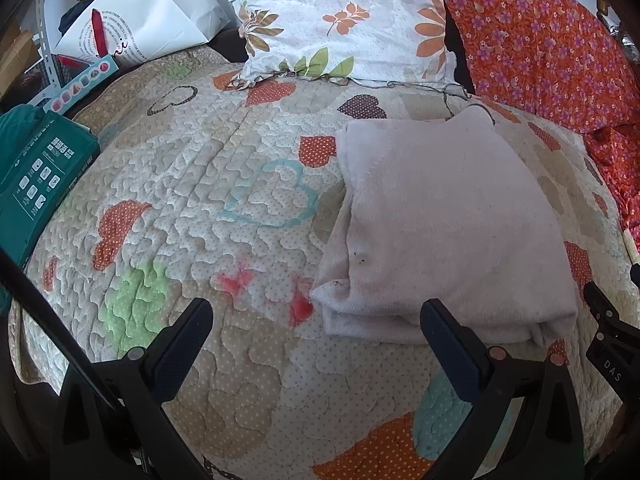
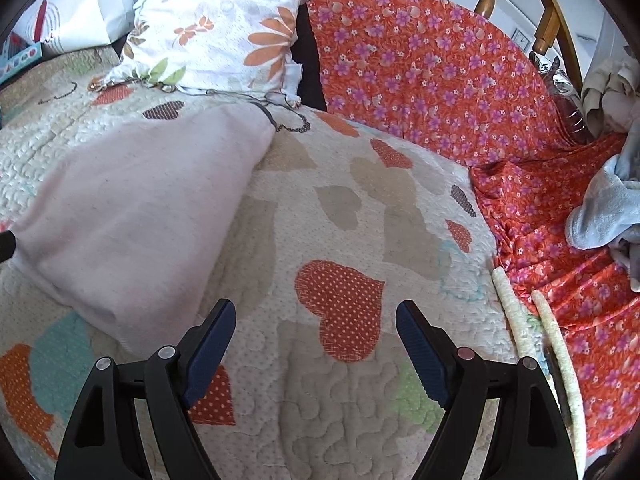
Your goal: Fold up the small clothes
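Observation:
A pale pink garment (image 1: 436, 224) lies folded into a neat rectangle on the heart-patterned quilt (image 1: 192, 184). My left gripper (image 1: 316, 316) is open and empty, just in front of the garment's near left corner; its right finger (image 1: 448, 340) overlaps the near edge. In the right wrist view the same garment (image 2: 132, 216) lies to the left. My right gripper (image 2: 316, 320) is open and empty over bare quilt (image 2: 340, 220), right of the garment. The right gripper's tip shows at the left wrist view's right edge (image 1: 608, 320).
A floral pillow (image 1: 344, 20) lies at the bed's head. An orange flowered sheet (image 2: 460, 92) covers the right side, with grey-blue clothes (image 2: 608, 204) piled on it. A green box (image 1: 36, 176) and a white paper bag (image 1: 148, 12) sit at the left.

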`<state>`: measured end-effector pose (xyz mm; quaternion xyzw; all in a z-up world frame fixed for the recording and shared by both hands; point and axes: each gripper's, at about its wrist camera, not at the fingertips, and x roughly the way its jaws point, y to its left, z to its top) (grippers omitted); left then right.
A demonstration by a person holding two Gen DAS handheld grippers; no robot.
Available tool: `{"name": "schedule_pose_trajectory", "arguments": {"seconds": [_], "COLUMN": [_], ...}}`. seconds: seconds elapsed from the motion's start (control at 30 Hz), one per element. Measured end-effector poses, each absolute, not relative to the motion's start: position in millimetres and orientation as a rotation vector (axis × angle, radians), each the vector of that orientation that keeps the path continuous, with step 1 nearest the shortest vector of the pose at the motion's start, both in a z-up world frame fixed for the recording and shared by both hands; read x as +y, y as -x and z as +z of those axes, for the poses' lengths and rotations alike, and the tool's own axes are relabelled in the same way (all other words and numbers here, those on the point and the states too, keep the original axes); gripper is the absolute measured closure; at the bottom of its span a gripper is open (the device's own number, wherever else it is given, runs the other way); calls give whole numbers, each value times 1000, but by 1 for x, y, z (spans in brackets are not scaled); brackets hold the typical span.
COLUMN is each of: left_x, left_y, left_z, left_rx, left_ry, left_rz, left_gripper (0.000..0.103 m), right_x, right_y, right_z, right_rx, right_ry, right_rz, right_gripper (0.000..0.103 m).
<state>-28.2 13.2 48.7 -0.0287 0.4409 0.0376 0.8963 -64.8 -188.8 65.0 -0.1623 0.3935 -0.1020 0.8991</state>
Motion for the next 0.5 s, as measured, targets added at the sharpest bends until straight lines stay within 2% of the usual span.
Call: {"name": "schedule_pose_trajectory", "arguments": {"seconds": [0.5], "left_x": [12], "left_y": [28], "left_z": [50], "left_rx": [898], "left_ry": [45], "left_rz": [70], "left_gripper": [0], "right_x": [-199], "right_y": [60], "right_z": [61], "right_rx": [863], "right_ry": [316], "right_rz": [-230], "right_gripper": [16]}}
